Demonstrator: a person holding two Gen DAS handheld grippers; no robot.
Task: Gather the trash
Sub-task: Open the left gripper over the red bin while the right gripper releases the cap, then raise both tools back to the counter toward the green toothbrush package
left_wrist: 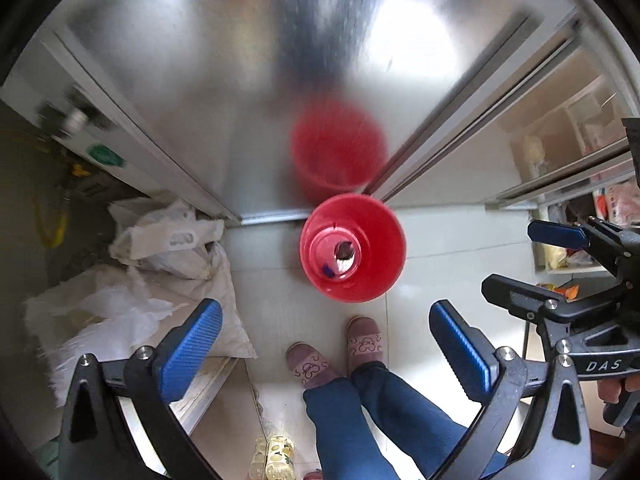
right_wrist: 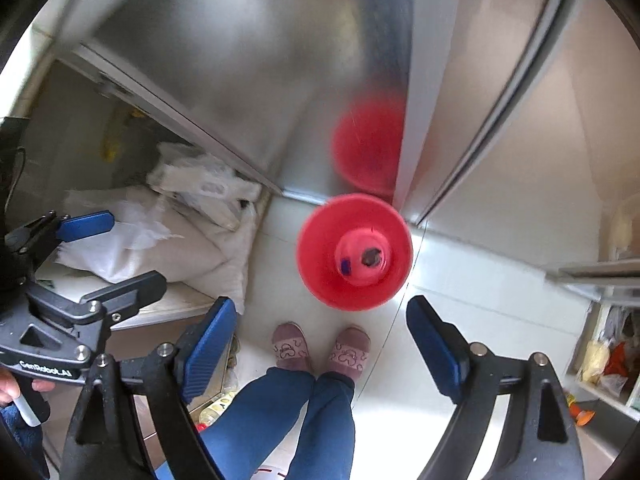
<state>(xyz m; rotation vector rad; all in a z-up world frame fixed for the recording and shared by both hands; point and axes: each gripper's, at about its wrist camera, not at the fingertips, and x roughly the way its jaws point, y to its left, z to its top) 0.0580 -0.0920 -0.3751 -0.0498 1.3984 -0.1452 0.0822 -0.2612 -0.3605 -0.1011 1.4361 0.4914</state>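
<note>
Both grippers hang point-down over a kitchen floor, each empty. Nearest the lens in the left wrist view, the left gripper [left_wrist: 326, 356] has its blue-padded fingers [left_wrist: 192, 354] spread wide with nothing between them; the right gripper [right_wrist: 322, 356], seen from its own camera, stands equally wide and bare, its fingers [right_wrist: 210, 346] framing only floor. The two tools sit side by side, each catching the other at the picture's edge, and that is where the only legible writing shows: "DAS" in white on the right gripper's body in the left view, and what looks like "GenRobot.AI" on the left gripper's body in the right view.

Below them stand the person's feet in mauve slippers [left_wrist: 336, 354] patterned with a looping motif, and blue trousers [left_wrist: 380, 420].

Just beyond the toes, on the white floor tiles [left_wrist: 460, 280], sits the red bin [left_wrist: 354, 246], open-topped and upright, pushed against the foot of a steel cabinet door [left_wrist: 248, 80] that mirrors it. Scraps lie at its bottom: a dark lump, something pale, a blue fleck. Judged from the empty fingers directly above, the trash has probably been let go into it.

Left of the bin, white sacks and plastic bags [left_wrist: 160, 264] are heaped on a low ledge. No print on them is readable.
</note>
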